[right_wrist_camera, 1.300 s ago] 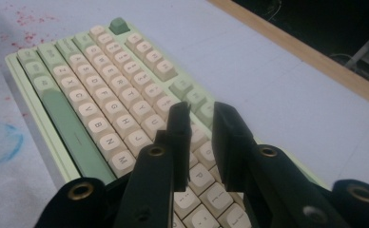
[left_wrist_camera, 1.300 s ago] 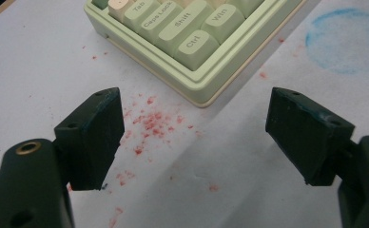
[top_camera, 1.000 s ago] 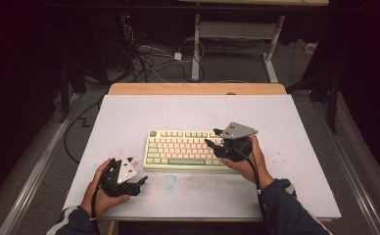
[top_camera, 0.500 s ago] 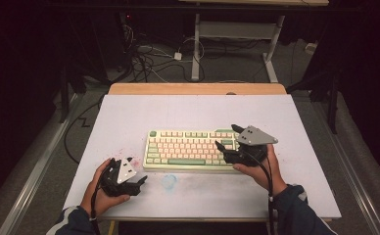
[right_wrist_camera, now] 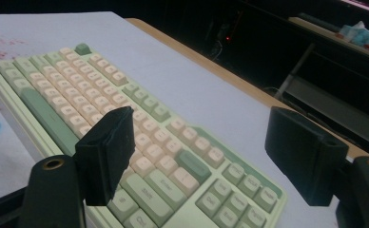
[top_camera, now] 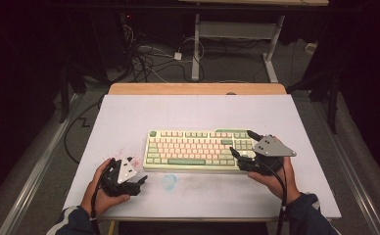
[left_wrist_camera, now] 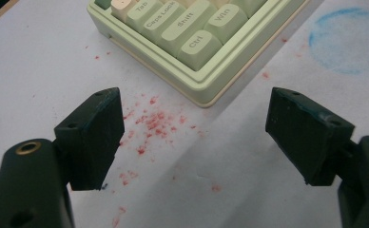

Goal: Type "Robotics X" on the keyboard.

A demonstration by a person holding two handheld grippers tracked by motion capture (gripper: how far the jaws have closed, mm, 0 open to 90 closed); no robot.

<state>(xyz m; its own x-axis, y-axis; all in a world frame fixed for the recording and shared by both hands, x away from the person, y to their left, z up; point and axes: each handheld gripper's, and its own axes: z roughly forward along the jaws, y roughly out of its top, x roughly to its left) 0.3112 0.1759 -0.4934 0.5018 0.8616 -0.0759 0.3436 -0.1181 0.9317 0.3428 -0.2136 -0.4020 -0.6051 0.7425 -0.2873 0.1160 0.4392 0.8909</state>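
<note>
A pale green keyboard [top_camera: 198, 147] with pink and green keys lies in the middle of the white-covered table [top_camera: 188, 112]. My right gripper [top_camera: 241, 142] hovers over its right end, jaws open and pointing left across the keys. In the right gripper view the right gripper [right_wrist_camera: 201, 142] is open with nothing between the jaws, and the keyboard [right_wrist_camera: 68, 95] runs away beneath them. My left gripper [top_camera: 131, 174] rests near the table's front left, just off the keyboard's near left corner. In the left gripper view the left gripper [left_wrist_camera: 197, 128] is open and empty, facing the Ctrl corner of the keyboard [left_wrist_camera: 192, 45].
Red specks [left_wrist_camera: 149, 121] and a faint blue smudge [left_wrist_camera: 349, 40] mark the white cover in front of the keyboard. A wooden strip [top_camera: 198, 88] edges the table's far side. Cables [top_camera: 149, 58] and a desk frame [top_camera: 237, 34] stand on the floor beyond.
My right gripper has slid rightward along the keyboard to its right end, and a little nearer the person. The left gripper and the keyboard have stayed put.
</note>
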